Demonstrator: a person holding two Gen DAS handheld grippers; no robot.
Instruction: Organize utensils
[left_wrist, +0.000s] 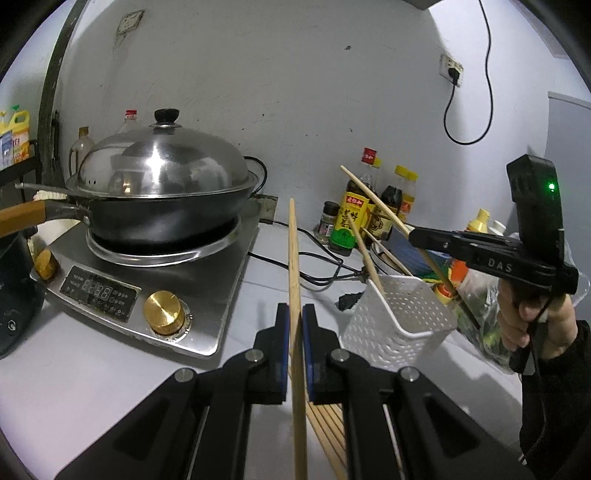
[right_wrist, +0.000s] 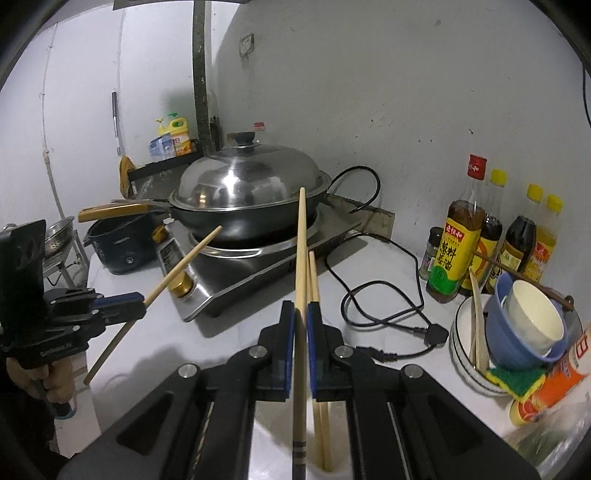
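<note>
My left gripper is shut on a wooden chopstick that points up and away. Several loose chopsticks lie on the counter below it. A white perforated holder stands to its right with one chopstick leaning in it. My right gripper is shut on another chopstick, held over the holder; in the left wrist view this gripper hangs above the holder. In the right wrist view the left gripper is at the left with its chopstick.
An induction cooker with a lidded wok stands at the left. Sauce bottles line the wall. A black power cord lies on the counter. Stacked bowls with a sponge sit at the right.
</note>
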